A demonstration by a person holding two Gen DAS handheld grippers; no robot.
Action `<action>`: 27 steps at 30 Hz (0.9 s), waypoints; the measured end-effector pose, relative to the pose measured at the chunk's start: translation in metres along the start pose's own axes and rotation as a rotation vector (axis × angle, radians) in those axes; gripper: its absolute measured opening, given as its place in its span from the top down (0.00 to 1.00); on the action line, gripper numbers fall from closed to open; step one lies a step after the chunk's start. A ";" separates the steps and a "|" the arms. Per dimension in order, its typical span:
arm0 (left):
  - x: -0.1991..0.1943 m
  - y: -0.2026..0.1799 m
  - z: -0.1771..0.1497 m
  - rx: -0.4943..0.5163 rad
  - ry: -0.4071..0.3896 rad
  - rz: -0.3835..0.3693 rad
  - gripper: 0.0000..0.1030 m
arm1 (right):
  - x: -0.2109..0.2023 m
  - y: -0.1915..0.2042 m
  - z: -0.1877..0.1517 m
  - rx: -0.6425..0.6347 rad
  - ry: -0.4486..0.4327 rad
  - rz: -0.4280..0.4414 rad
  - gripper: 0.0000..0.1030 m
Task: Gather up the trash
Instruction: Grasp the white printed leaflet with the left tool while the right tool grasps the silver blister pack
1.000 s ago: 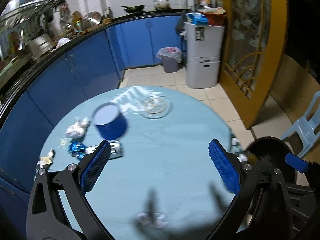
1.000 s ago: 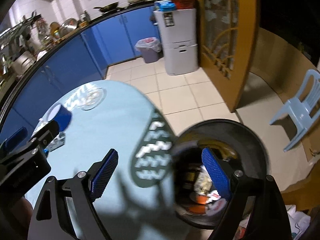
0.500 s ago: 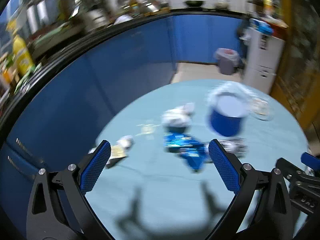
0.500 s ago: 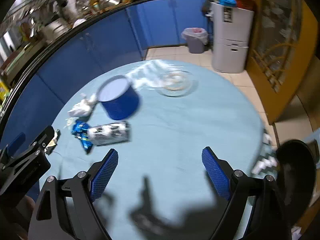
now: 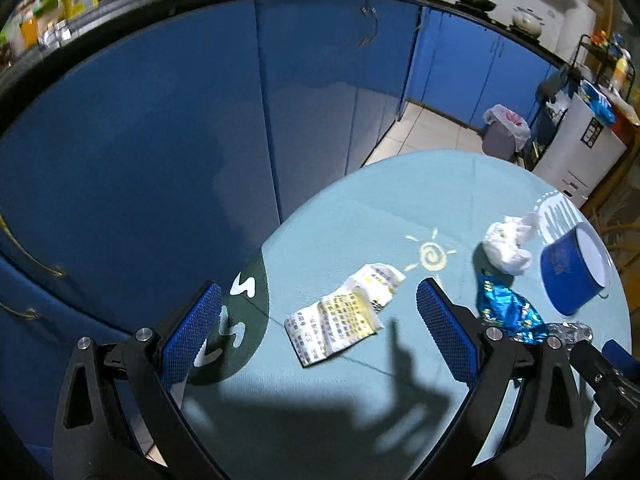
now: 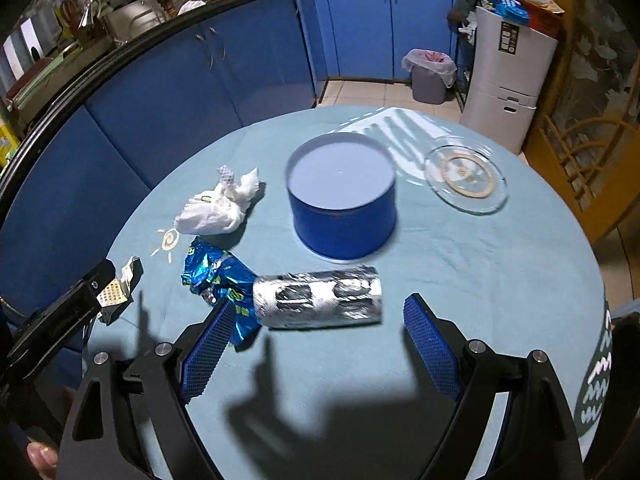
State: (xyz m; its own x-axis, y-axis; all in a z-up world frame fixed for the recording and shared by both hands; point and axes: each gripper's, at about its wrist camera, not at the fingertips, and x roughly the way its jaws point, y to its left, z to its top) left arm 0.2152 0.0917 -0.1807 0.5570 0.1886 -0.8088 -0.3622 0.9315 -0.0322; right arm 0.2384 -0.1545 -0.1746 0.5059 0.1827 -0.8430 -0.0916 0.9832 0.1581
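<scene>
Trash lies on a round table with a light blue cloth [image 6: 460,272]. A yellow-white printed wrapper [image 5: 340,316] lies between the fingers of my open, empty left gripper [image 5: 316,334]. A silver foil packet [image 6: 320,300] lies just ahead of my open, empty right gripper [image 6: 316,334], beside a blue foil wrapper [image 6: 218,276] that also shows in the left wrist view [image 5: 506,308]. A crumpled white tissue [image 6: 218,208] lies further left; it shows in the left wrist view too [image 5: 508,246].
A round blue tin [image 6: 342,196] stands mid-table and a glass plate [image 6: 466,174] lies at the far right. Blue cabinets [image 5: 200,120] curve around behind. A lined waste bin [image 6: 430,74] and a white drawer unit [image 6: 508,80] stand on the floor beyond.
Both grippers swung left, away from the black bin at the table's right. The left now hovers over the printed wrapper, the right over the silver packet. Both stayed open.
</scene>
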 end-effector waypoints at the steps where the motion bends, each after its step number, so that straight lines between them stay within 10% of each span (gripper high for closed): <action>1: 0.004 0.001 0.000 -0.004 0.011 -0.003 0.09 | 0.002 0.002 0.001 -0.004 0.003 0.000 0.19; 12: 0.029 -0.002 -0.001 0.009 0.068 -0.011 0.13 | 0.026 0.002 0.006 0.016 0.052 0.020 0.19; 14: 0.027 -0.003 -0.003 0.013 0.057 -0.002 0.20 | 0.029 -0.002 0.006 0.027 0.062 0.027 0.24; 18: 0.023 -0.004 0.000 0.026 0.053 -0.024 0.65 | 0.024 -0.004 0.004 0.012 0.043 0.035 0.30; 27: 0.010 -0.014 0.002 0.007 0.068 -0.145 0.69 | -0.008 -0.012 -0.004 -0.003 -0.035 -0.015 0.30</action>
State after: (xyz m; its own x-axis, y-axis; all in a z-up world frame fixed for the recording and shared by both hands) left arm 0.2270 0.0815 -0.1869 0.5509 0.0306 -0.8340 -0.2759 0.9498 -0.1474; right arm 0.2317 -0.1676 -0.1720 0.5373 0.1675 -0.8266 -0.0861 0.9859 0.1438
